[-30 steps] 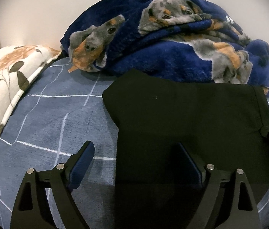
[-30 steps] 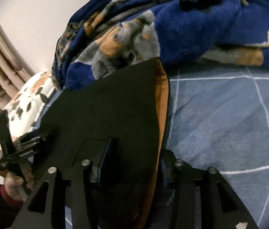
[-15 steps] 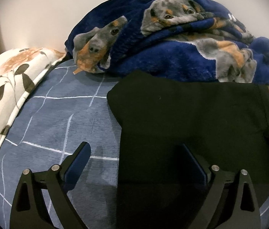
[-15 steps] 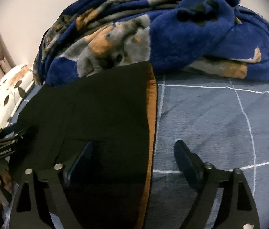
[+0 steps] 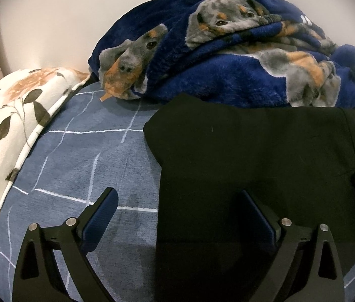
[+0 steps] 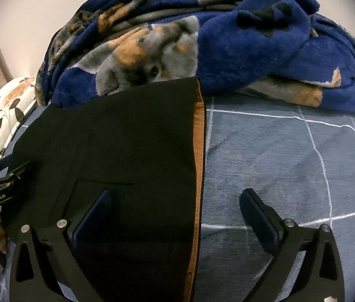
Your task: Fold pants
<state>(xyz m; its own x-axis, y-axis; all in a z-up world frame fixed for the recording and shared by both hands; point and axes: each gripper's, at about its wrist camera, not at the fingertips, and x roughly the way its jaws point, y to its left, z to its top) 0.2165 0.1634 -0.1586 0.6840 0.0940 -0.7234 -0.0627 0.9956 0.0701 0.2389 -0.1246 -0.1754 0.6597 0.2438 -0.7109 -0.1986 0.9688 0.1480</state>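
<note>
Black pants [image 5: 265,166] lie folded flat just in front of the dog-print blanket [image 5: 240,58]. Left gripper [image 5: 180,209] and right gripper [image 6: 174,209]: jaws have just been opening, now wide, gripping nothing, each straddling a pants edge. Judged step: release after a fold. Next: regrasp for another fold.

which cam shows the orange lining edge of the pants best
The right wrist view. There the orange lining runs as a bright strip down the right edge of the black pants, from the blanket toward the camera. The left wrist view shows the pants only as plain black cloth; no orange strip is visible.
</note>
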